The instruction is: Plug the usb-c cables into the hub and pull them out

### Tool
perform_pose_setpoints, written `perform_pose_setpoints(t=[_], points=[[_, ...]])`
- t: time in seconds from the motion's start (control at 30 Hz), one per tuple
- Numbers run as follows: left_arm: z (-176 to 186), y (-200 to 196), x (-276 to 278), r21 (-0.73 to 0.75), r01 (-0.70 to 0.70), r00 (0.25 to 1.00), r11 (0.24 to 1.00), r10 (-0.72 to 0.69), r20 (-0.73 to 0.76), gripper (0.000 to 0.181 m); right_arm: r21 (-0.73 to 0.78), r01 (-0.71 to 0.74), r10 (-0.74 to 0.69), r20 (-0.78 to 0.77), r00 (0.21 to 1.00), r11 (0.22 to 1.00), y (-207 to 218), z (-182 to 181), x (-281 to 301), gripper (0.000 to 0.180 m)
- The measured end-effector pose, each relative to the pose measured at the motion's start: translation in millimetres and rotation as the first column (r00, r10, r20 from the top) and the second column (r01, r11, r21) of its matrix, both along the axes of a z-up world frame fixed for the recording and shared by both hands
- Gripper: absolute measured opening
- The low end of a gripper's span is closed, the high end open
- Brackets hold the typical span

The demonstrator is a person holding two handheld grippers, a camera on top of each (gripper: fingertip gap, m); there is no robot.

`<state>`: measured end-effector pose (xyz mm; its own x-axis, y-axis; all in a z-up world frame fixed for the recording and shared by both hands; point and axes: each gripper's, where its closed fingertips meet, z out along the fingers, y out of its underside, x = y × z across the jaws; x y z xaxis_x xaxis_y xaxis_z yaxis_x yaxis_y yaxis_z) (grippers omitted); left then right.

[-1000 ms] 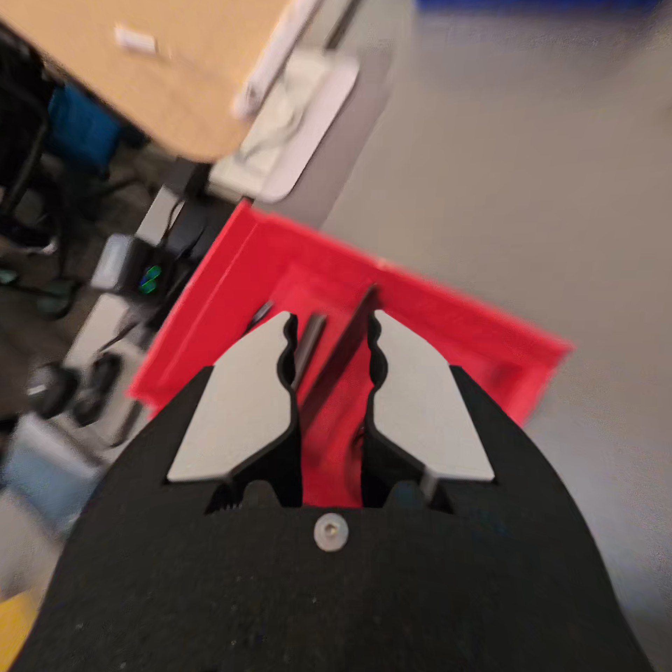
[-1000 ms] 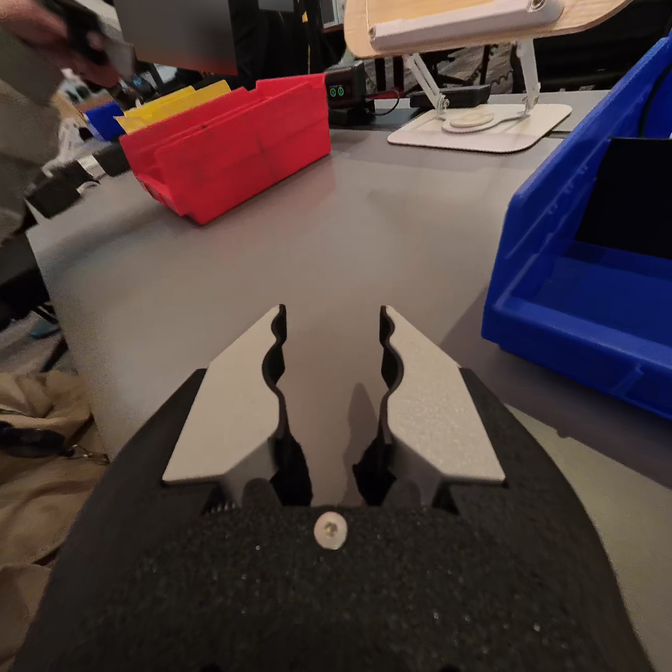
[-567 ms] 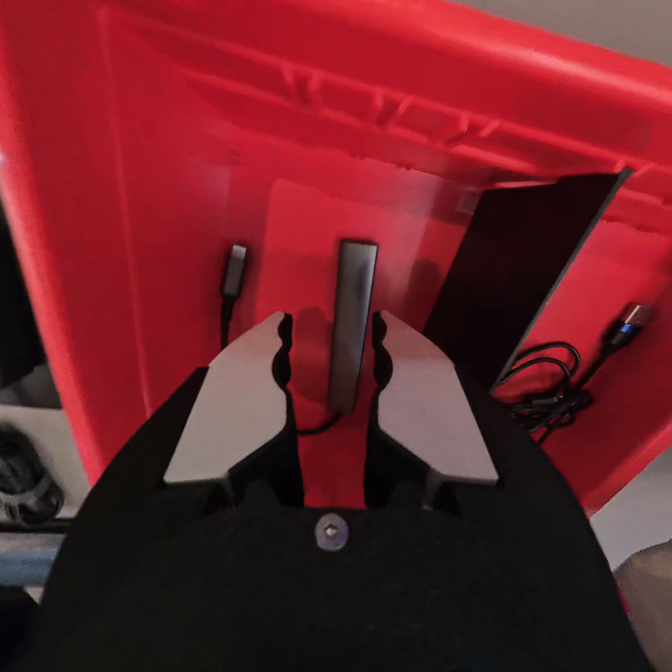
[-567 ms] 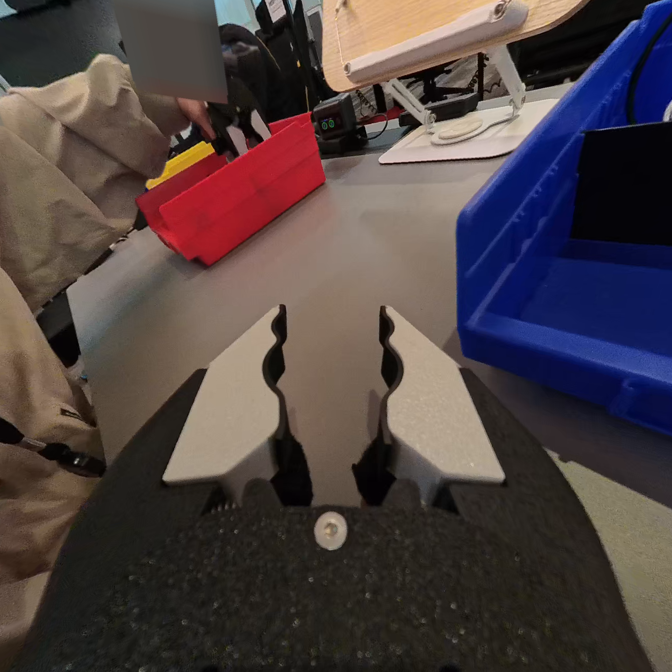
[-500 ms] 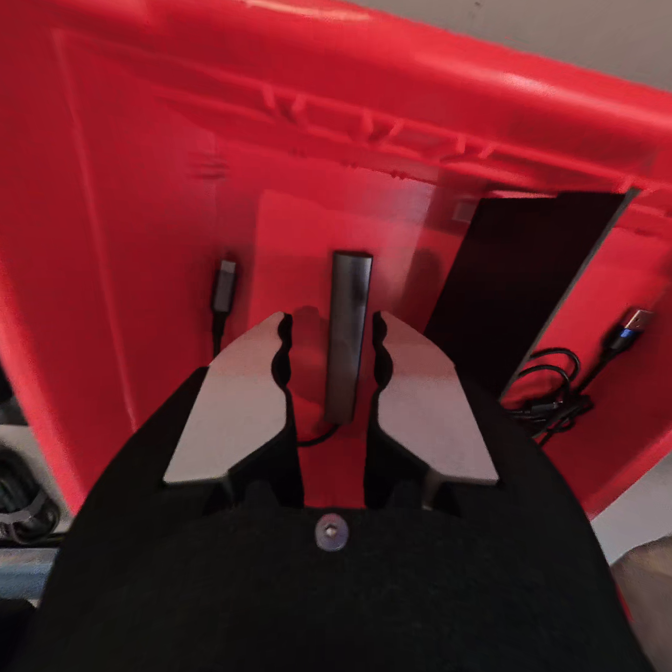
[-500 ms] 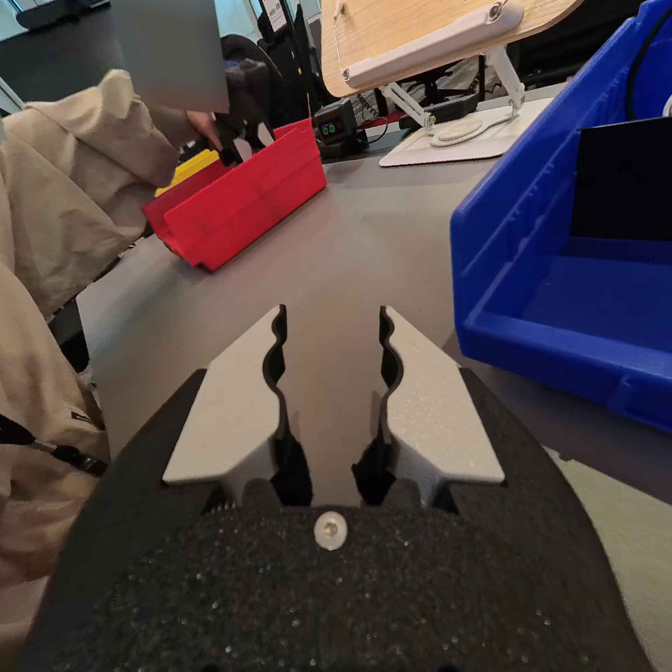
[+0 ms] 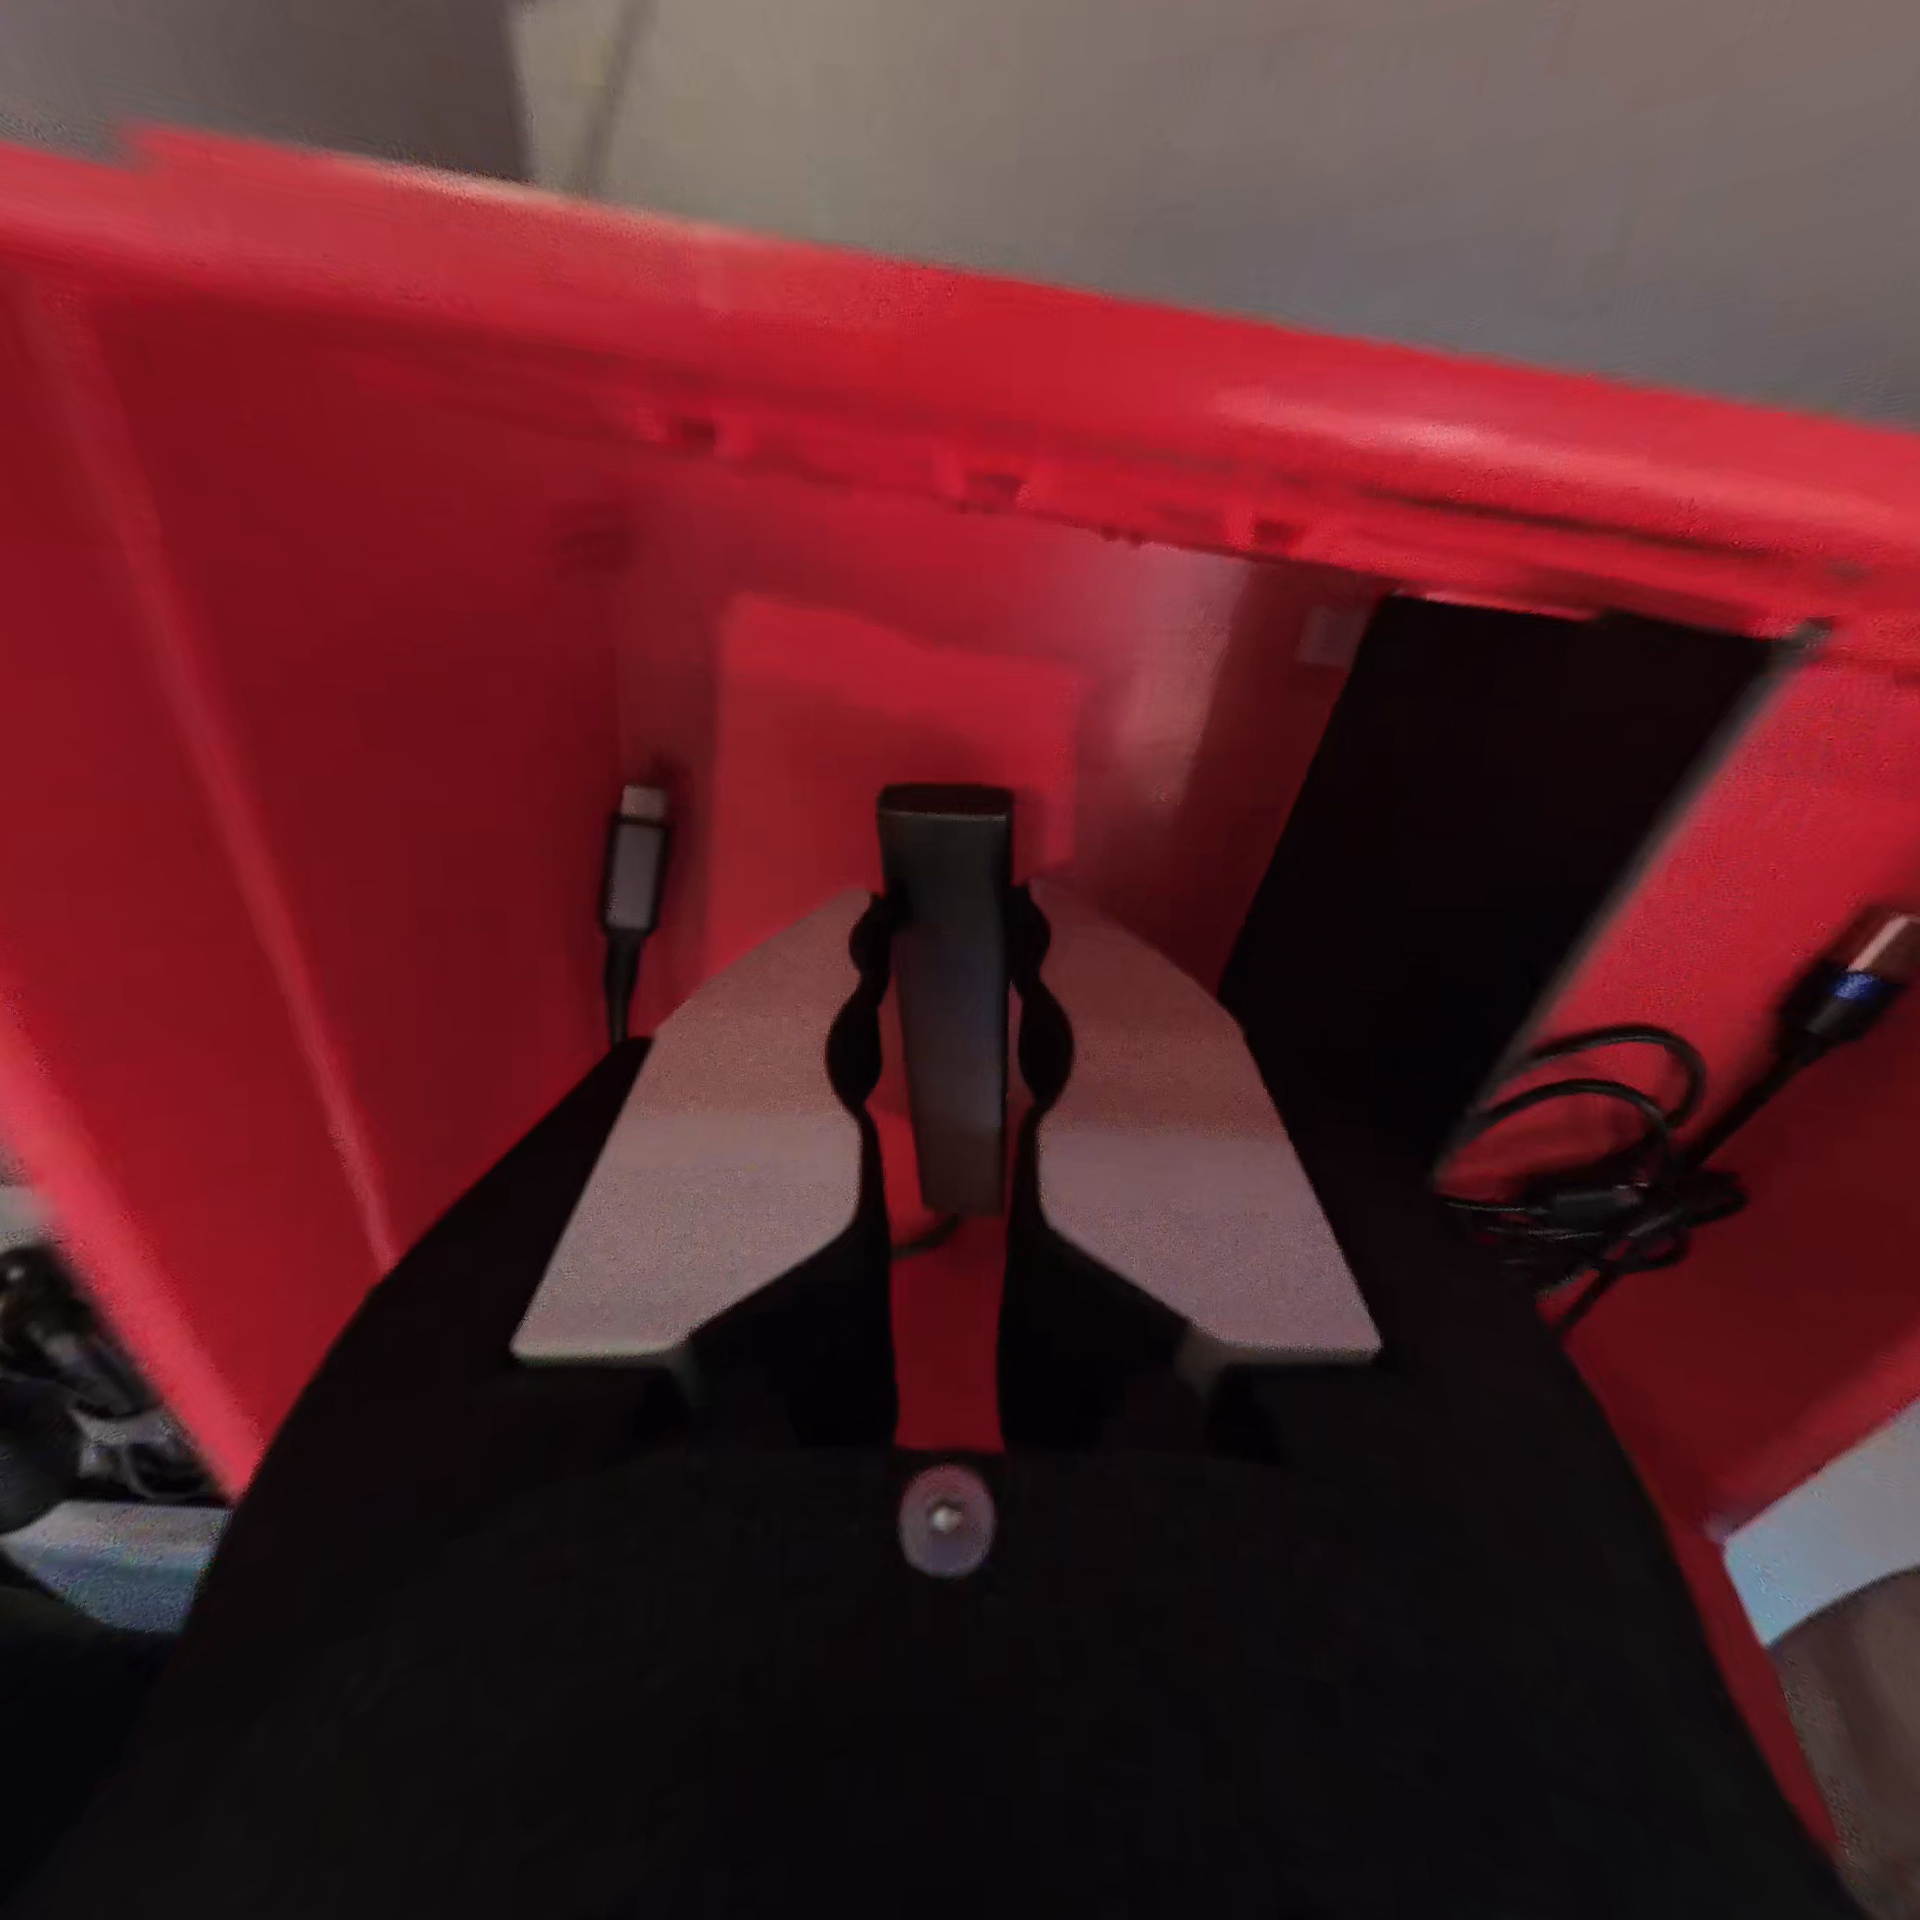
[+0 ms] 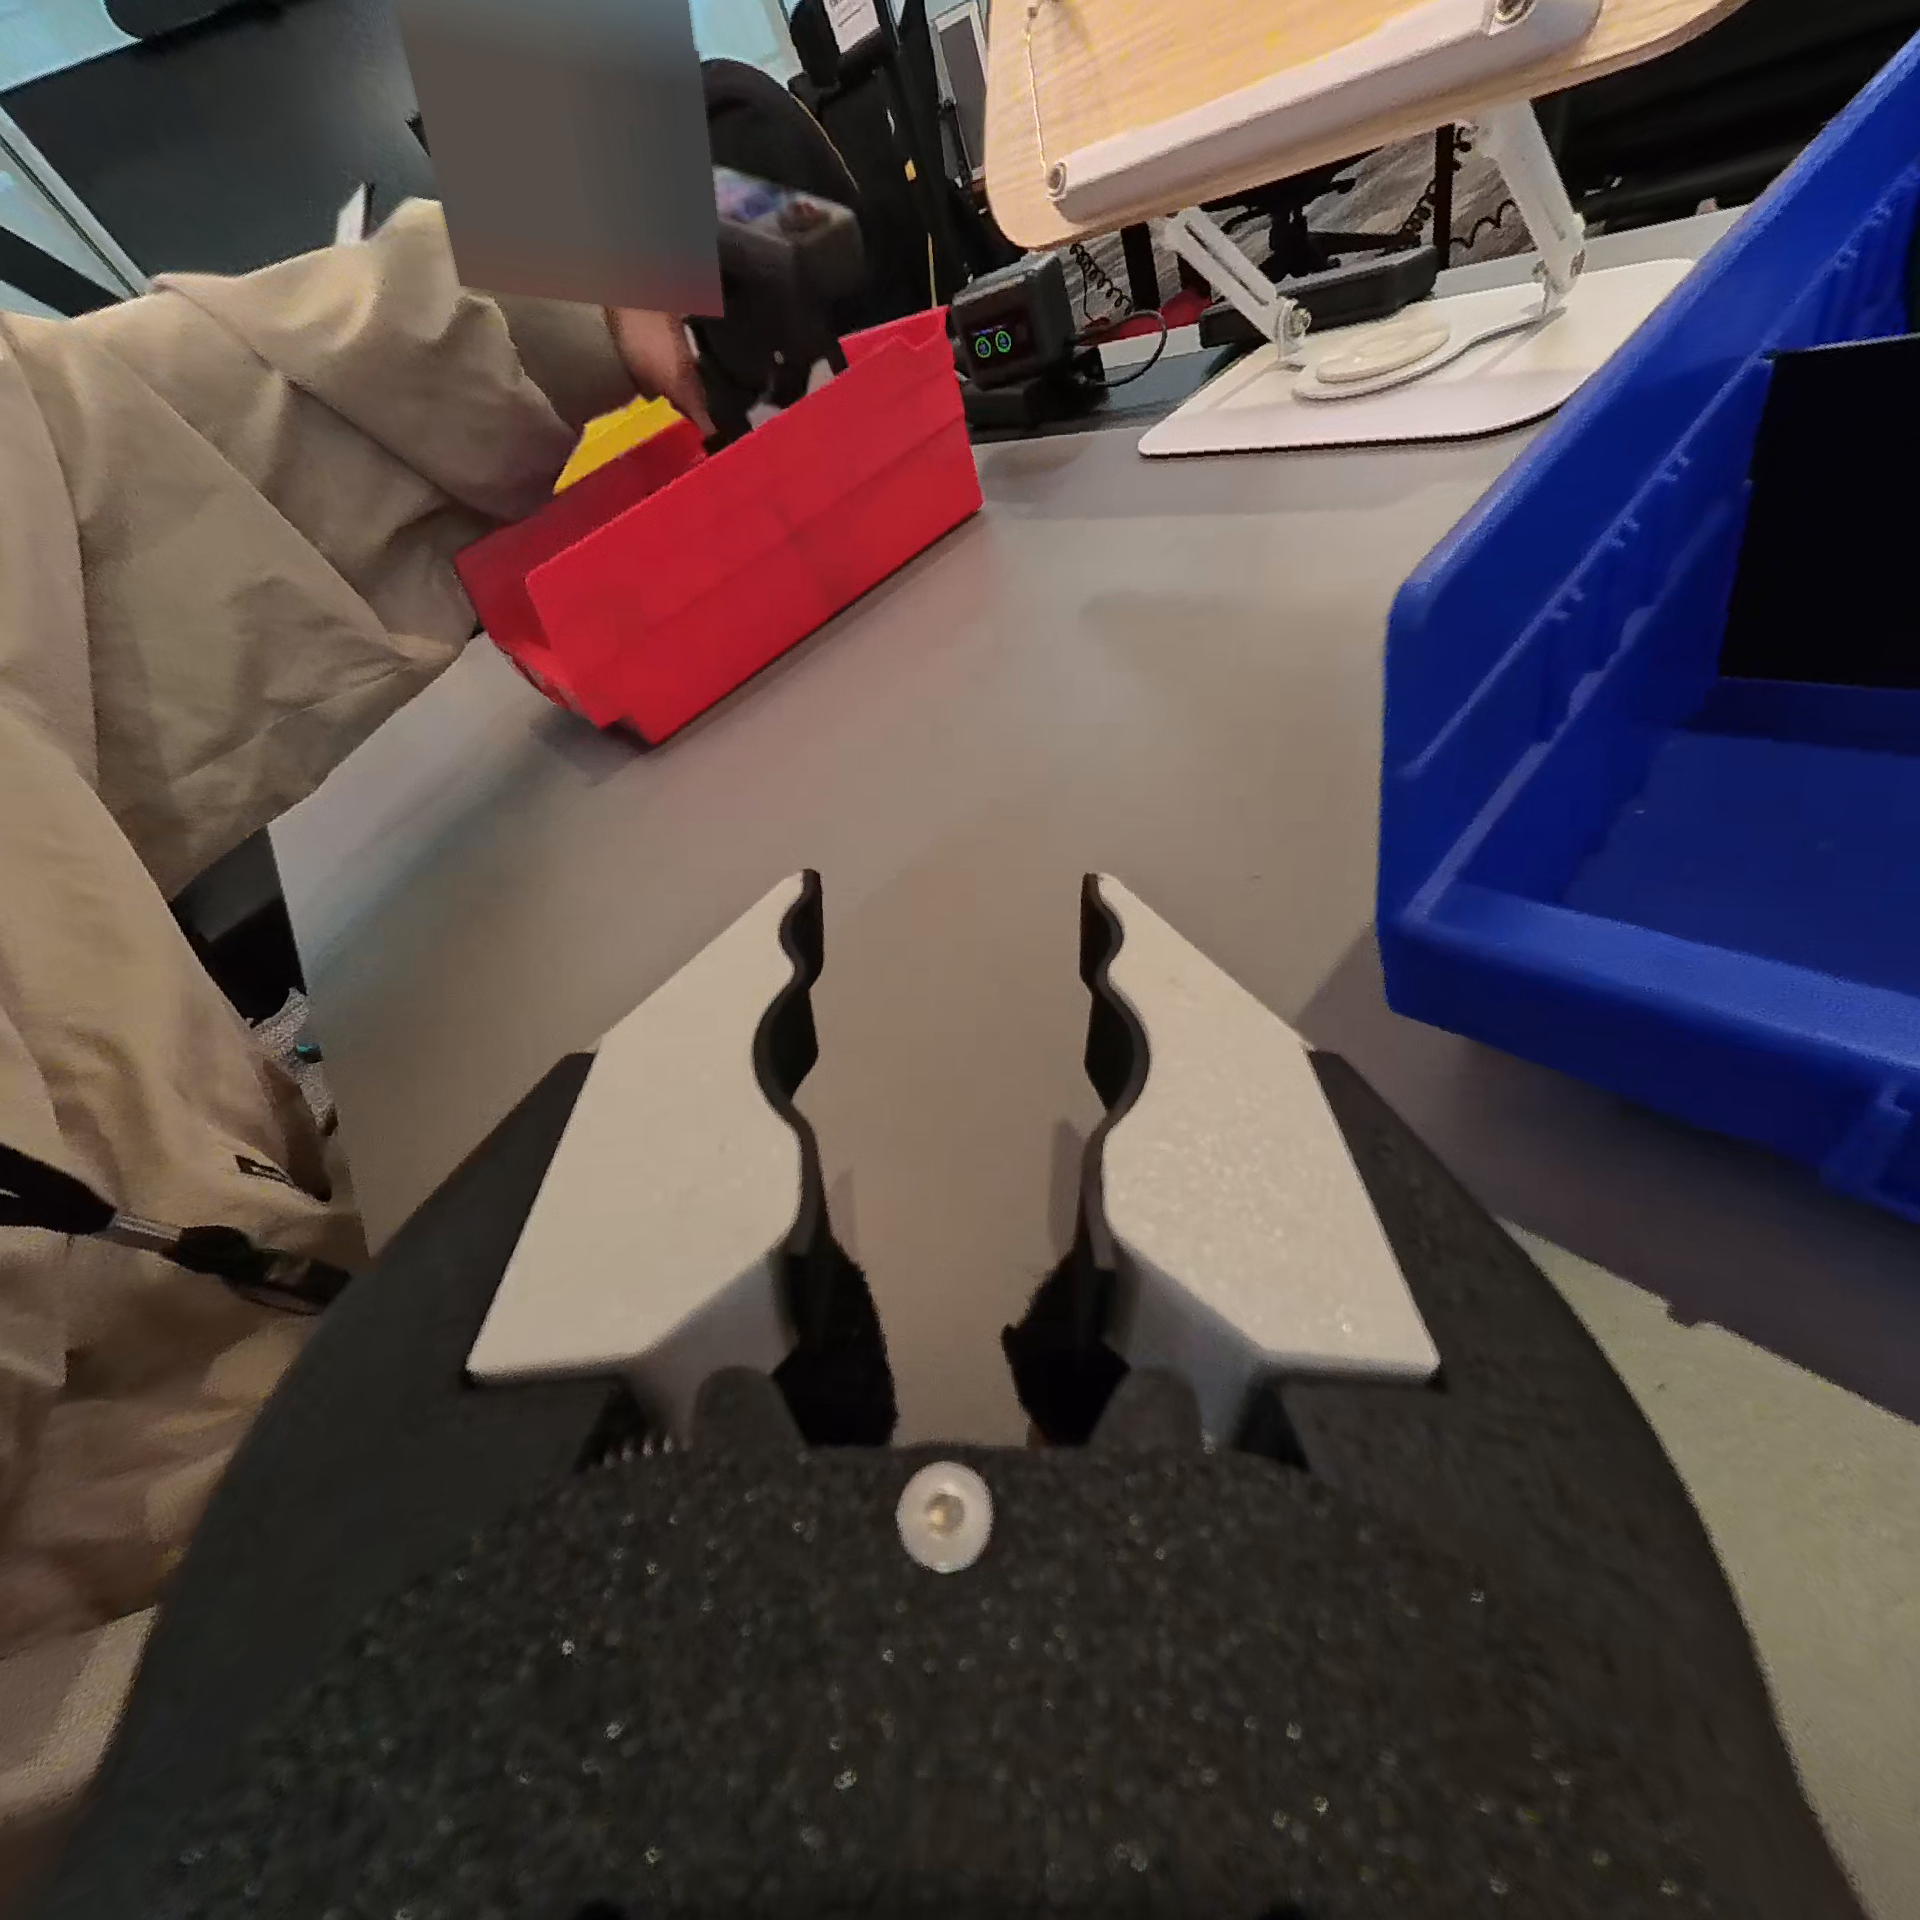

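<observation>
Hub (image 7: 948,997) first: the slim dark grey bar lies on the floor of the red bin (image 7: 935,353), about midway between the bin's left wall and the black divider panel (image 7: 1475,852), and my left tongs (image 7: 948,914) have closed in on its long sides. The pads look to touch the hub on both flanks, with its far end poking out past the tips; through the motion blur I judge this a grip just taken, not yet a lift.

A grey usb-c plug (image 7: 636,862) lies loose near the bin's left wall, just beside the hub but apart from it. A second black cable (image 7: 1590,1143) sits coiled beyond the divider, toward the bin's right edge. Nothing is plugged in that I can see, so the task stands at its opening step: securing the hub.

My right tongs (image 8: 945,883) hang wide apart and empty, low over the grey bench (image 8: 935,644), pointing toward the bin, with a blue bin (image 8: 1558,935) at their right. My reckoning is that they must next cross to the red bin and fetch a plug, while the left holds the hub level and firm.
</observation>
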<state>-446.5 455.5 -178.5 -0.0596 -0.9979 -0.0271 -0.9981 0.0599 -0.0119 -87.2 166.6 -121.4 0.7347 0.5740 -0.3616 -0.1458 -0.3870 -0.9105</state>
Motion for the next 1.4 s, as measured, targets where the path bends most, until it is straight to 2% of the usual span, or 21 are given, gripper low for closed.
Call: perform_pose_setpoints(t=[0.1, 0.17, 0.27, 0.37, 0.43, 0.5, 0.57, 0.6, 0.73, 0.8, 0.9, 0.93, 1.07, 1.13, 1.27, 1.33, 1.4], points=[[40, 1, 7, 0.034, -0.064, 0.986, 0.997, 0.058, 0.157, 0.022, 0.015, -0.008, 0.008, 0.006, 1.000, 1.000, -4, 3, -2, 0.048], [77, 3, 11, 0.075, -0.113, 0.950, 0.991, 0.086, 0.299, 0.022, 0.025, -0.018, 0.017, 0.016, 1.000, 1.000, -7, 5, -4, 0.048], [142, 0, 22, 0.087, -0.218, 0.812, 0.972, 0.132, 0.568, 0.021, 0.053, -0.033, 0.031, 0.039, 0.999, 0.998, -15, 9, -10, 0.048], [208, -11, 34, 0.050, -0.338, 0.561, 0.940, 0.158, 0.813, 0.021, 0.137, 0.001, -0.011, 0.077, 0.997, 0.991, -16, 20, -13, 0.050], [244, -29, 44, 0.006, -0.388, 0.376, 0.922, 0.152, 0.914, 0.021, 0.245, 0.027, -0.063, 0.142, 0.988, 0.969, -14, 31, -16, 0.050], [274, -51, 56, -0.061, -0.422, 0.184, 0.904, 0.151, 0.971, 0.021, 0.370, 0.078, -0.174, 0.234, 0.957, 0.926, -9, 44, -15, 0.048], [291, -79, 74, -0.182, -0.391, -0.002, 0.902, 0.196, 0.981, 0.021, 0.493, 0.208, -0.352, 0.221, 0.909, 0.845, -2, 66, -5, 0.045], [294, -94, 86, -0.238, -0.361, -0.075, 0.901, 0.227, 0.971, 0.021, 0.540, 0.240, -0.397, 0.195, 0.897, 0.807, -1, 78, -7, 0.045], [293, -159, 146, -0.438, -0.164, -0.285, 0.884, 0.382, 0.879, 0.022, 0.648, 0.150, -0.372, 0.219, 0.902, 0.746, 8, 109, -51, 0.051], [284, -187, 177, -0.521, -0.064, -0.320, 0.851, 0.477, 0.819, 0.021, 0.744, 0.104, -0.397, 0.228, 0.889, 0.661, 10, 128, -72, 0.050], [270, -221, 213, -0.613, 0.055, -0.336, 0.788, 0.593, 0.732, 0.021, 0.857, 0.059, -0.492, 0.237, 0.838, 0.513, 9, 151, -85, 0.046], [266, -229, 221, -0.639, 0.093, -0.341, 0.764, 0.627, 0.700, 0.021, 0.873, 0.047, -0.506, 0.237, 0.829, 0.486, 8, 154, -87, 0.044], [251, -257, 243, -0.694, 0.212, -0.342, 0.688, 0.717, 0.607, 0.021, 0.874, 0.015, -0.539, 0.286, 0.792, 0.486, 12, 149, -81, 0.039], [245, -264, 249, -0.705, 0.251, -0.342, 0.664, 0.742, 0.577, 0.021, 0.885, 0.014, -0.525, 0.263, 0.809, 0.465, 5, 153, -77, 0.033], [235, -264, 255, -0.737, 0.299, -0.318, 0.606, 0.792, 0.521, 0.021, 0.893, -0.038, -0.505, 0.289, 0.814, 0.449, 0, 151, -75, 0.026], [229, -263, 257, -0.748, 0.298, -0.304, 0.593, 0.802, 0.515, 0.021, 0.895, -0.070, -0.467, 0.295, 0.834, 0.440, -4, 148, -77, 0.020], [226, -260, 258, -0.754, 0.295, -0.299, 0.587, 0.806, 0.510, 0.022, 0.903, -0.084, -0.487, 0.303, 0.819, 0.421, -4, 147, -76, 0.012]])
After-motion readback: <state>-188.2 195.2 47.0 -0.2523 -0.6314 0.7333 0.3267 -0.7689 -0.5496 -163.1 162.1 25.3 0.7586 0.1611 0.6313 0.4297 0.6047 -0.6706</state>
